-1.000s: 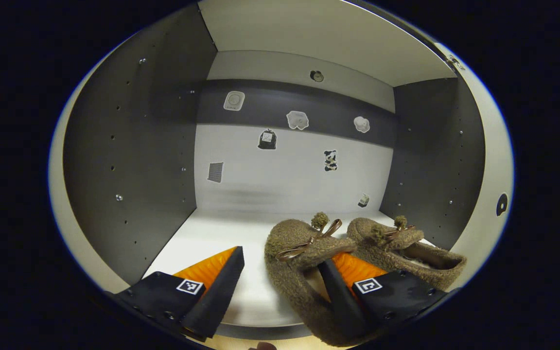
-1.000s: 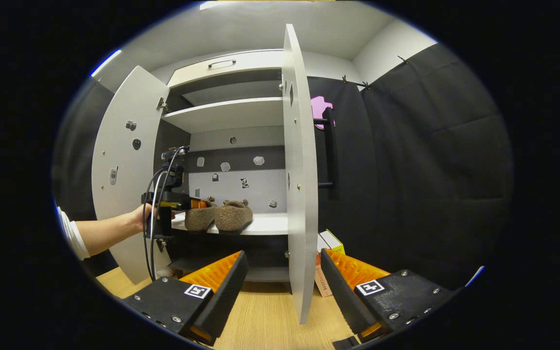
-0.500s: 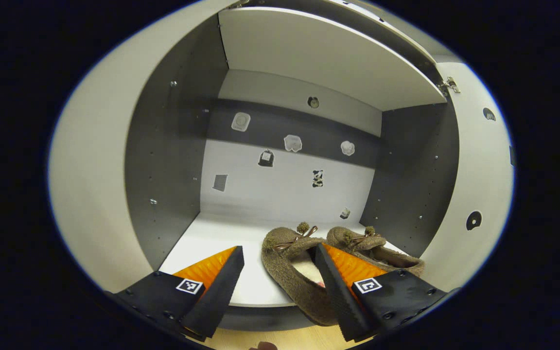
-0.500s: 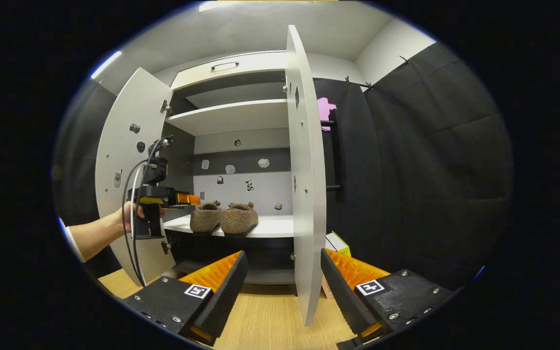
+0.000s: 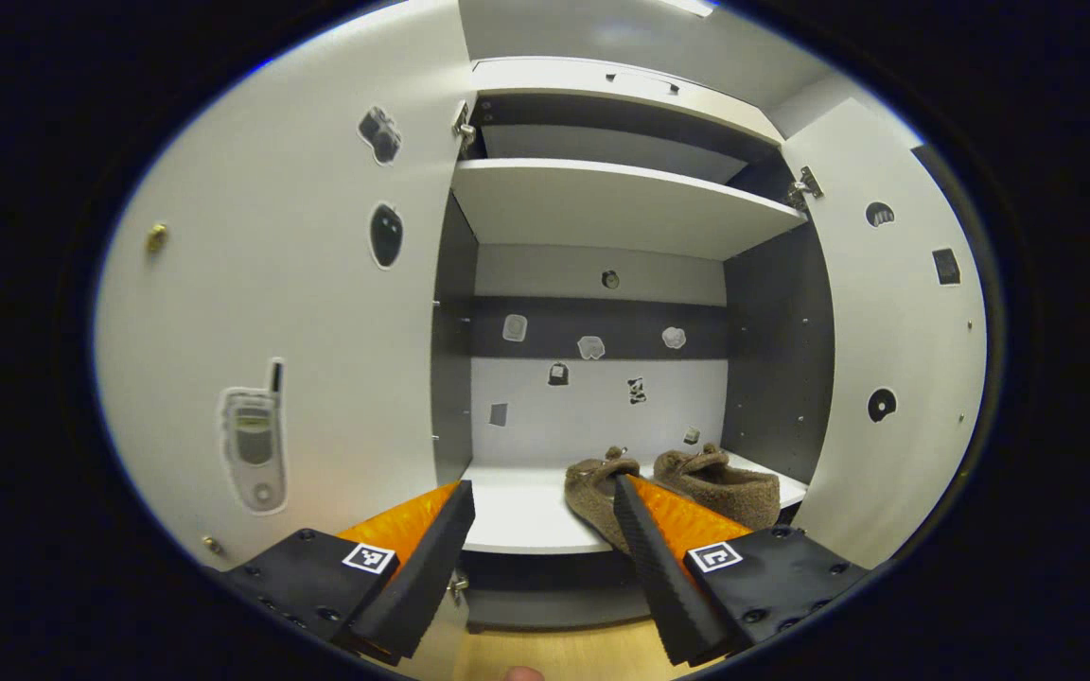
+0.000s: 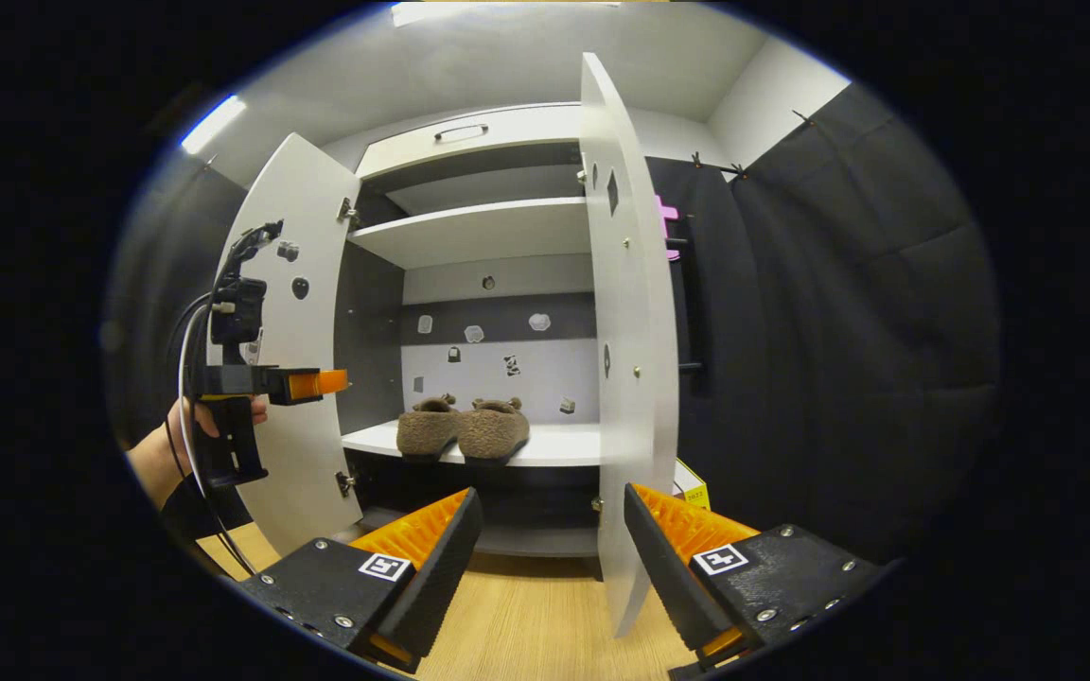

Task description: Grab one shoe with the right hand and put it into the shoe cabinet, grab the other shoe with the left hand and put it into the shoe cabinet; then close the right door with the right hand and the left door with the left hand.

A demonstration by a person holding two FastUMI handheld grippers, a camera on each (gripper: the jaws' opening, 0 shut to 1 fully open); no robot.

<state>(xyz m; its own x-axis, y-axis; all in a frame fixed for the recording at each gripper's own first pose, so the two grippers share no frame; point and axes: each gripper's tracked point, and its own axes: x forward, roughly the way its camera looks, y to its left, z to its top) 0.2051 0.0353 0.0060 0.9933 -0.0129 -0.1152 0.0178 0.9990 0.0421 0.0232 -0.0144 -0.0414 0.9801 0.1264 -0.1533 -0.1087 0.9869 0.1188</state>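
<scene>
- Shoe cabinet [image 6: 469, 232]: white carcass, dark inner sides, both doors swung open.
- Shelf [image 5: 517, 515]: pale board inside the cabinet, carrying both shoes; a second shelf [image 6: 469, 227] sits above it.
- First shoe [image 5: 594, 487]: brown, fuzzy, near the shelf's front edge, right of the middle, toe toward the back wall.
- Second shoe [image 5: 720, 482]: same make, just beside the first, close to the shelf's right end; in the right gripper view the pair [image 6: 465, 430] stands side by side, heels outward.
- Left door [image 5: 290, 322]: open, inner face bearing stickers, a telephone sticker [image 5: 252, 440] among them.
- Right door [image 6: 625, 359]: open, seen almost edge-on.
- Left gripper [image 5: 537, 544]: fingers spread, holding nothing, outside the cabinet in front of the shelf; seen from the right gripper view [image 6: 318, 383] in front of the left door, held by a hand [image 6: 190, 426].
- Right gripper [image 6: 545, 553]: fingers spread, empty, well back from the cabinet above the wooden floor [image 6: 526, 624].
- Back wall [image 5: 592, 397]: small stickers scattered.
</scene>
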